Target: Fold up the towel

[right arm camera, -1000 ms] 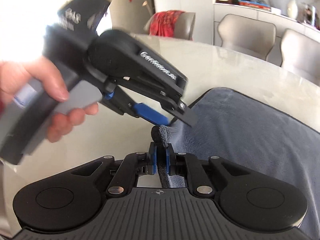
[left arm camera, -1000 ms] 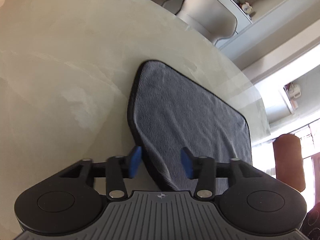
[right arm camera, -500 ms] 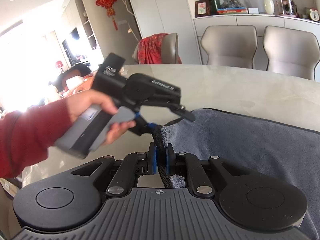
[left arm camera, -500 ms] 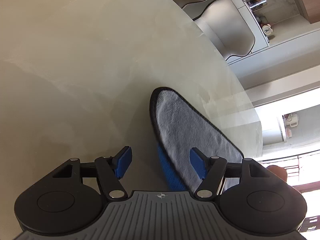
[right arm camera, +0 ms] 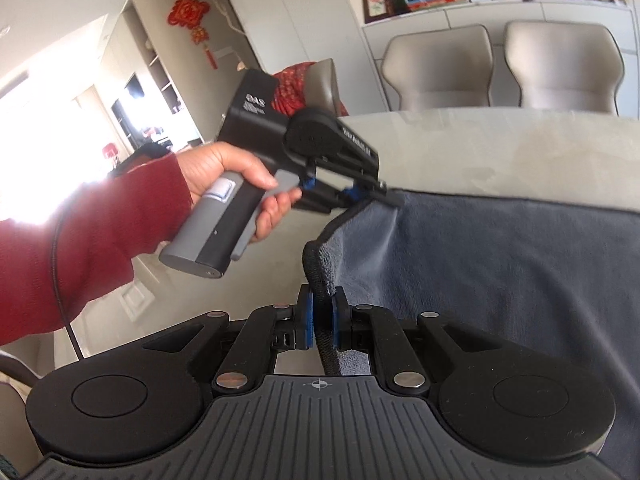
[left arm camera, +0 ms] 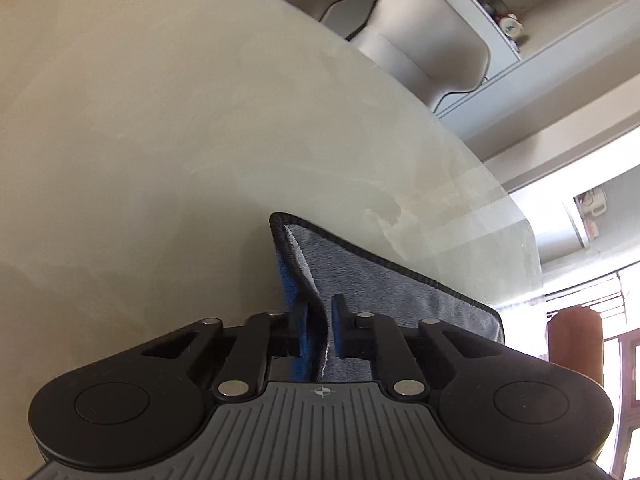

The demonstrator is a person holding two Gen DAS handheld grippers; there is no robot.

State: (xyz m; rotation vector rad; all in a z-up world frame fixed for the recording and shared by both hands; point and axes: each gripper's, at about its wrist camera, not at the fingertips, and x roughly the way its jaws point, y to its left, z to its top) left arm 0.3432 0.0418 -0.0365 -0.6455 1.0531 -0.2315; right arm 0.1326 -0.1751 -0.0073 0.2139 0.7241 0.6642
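A grey towel with a dark stitched border and a blue underside lies partly on the pale round table. My left gripper is shut on the towel's edge; it also shows in the right wrist view, held by a hand in a red sleeve, pinching a far corner. My right gripper is shut on the near corner of the towel, which stands up between its blue pads. Both held corners are lifted off the table.
Two beige chairs stand behind the table with a white sideboard holding books and ornaments. A chair with a red cloth stands at the far left. The table's rim curves off to the right.
My left gripper was open over the towel's edge; it has closed on it and lifted it. The two grippers have moved apart, stretching the towel's edge between them.
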